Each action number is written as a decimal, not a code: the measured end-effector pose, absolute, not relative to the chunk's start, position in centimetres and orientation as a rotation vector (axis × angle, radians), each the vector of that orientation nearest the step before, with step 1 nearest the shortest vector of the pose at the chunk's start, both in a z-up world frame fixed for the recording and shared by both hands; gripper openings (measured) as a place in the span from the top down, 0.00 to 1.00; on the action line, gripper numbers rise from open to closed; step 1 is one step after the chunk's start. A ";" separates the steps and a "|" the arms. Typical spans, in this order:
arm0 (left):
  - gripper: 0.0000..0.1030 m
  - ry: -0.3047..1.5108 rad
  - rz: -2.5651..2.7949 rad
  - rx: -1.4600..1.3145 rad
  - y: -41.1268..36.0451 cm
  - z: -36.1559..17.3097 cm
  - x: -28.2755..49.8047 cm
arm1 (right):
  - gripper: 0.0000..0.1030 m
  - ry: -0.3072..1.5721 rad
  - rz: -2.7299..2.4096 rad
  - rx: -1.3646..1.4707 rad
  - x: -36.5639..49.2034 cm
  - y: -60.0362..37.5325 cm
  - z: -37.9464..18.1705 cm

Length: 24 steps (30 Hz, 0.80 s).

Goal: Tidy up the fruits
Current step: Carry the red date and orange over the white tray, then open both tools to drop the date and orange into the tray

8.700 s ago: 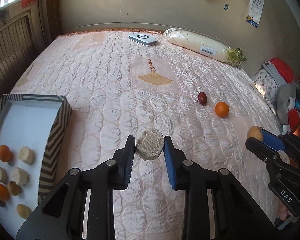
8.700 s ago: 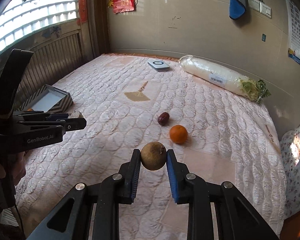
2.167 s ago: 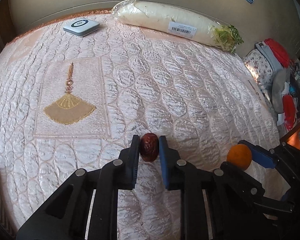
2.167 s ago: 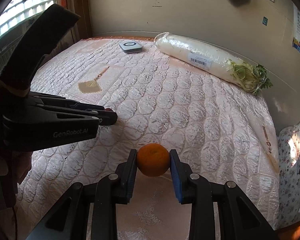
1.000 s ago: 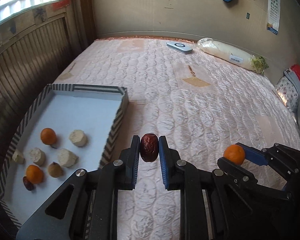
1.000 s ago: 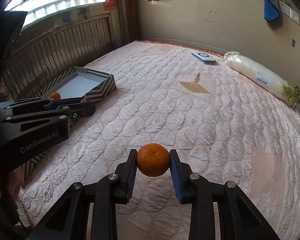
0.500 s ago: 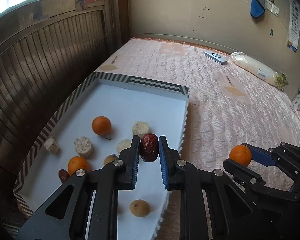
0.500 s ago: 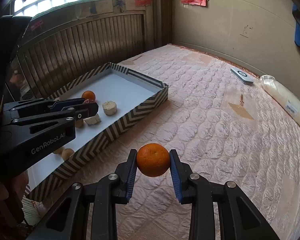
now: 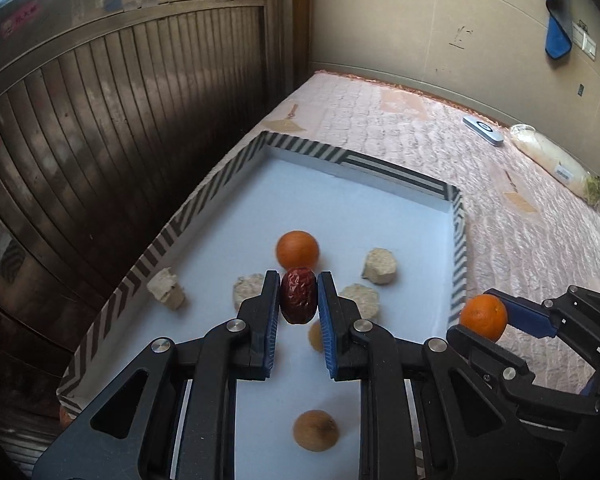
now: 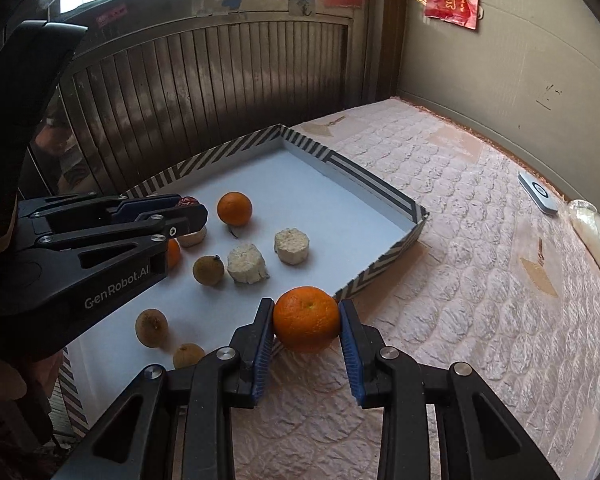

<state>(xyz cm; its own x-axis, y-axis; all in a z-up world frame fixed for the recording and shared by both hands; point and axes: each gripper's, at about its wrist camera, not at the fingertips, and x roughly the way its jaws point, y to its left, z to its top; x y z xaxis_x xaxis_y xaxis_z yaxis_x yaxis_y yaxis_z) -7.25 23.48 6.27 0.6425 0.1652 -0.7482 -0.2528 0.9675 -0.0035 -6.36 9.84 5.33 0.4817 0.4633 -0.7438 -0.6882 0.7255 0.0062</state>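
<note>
Two grippers are in view, each clamped on one fruit. Left gripper (image 9: 299, 300) pinches a red date (image 9: 298, 295) between its blue pads; the date's long axis runs along the fingers, pointing toward the upper part of the frame, and it hangs over the middle of the white floor of the striped box (image 9: 220, 172). Right gripper (image 10: 306, 322) squeezes an orange (image 10: 306, 319), stem dimple facing up, at lower centre of the right wrist view, above the box's right-hand wall where it meets the pink quilted mattress (image 10: 480, 280).

Count inside the box, right wrist view: one free orange (image 10: 234, 208) in full sight and a second orange (image 10: 173, 253) half hidden behind the left gripper body; three brown round fruits (image 10: 208, 270) (image 10: 152, 326) (image 10: 188, 356); two pale cut chunks (image 10: 246, 263) (image 10: 291, 246) in the open and one more (image 10: 192, 236) partly covered. Left wrist view adds a fourth pale chunk (image 9: 166, 289) against the left wall.

Far edge of the mattress, upper right: one white flat device (image 9: 482, 130) and one long wrapped radish (image 9: 556, 166).
</note>
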 end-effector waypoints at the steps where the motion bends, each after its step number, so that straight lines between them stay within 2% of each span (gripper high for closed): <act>1: 0.82 0.843 0.243 -0.115 23.8 6.2 -7.2 | 0.70 0.801 0.723 -0.323 -6.4 10.4 5.3; 24: 0.83 0.904 0.279 -0.158 26.5 4.2 -6.1 | 0.70 0.862 0.788 -0.388 -6.0 15.6 2.8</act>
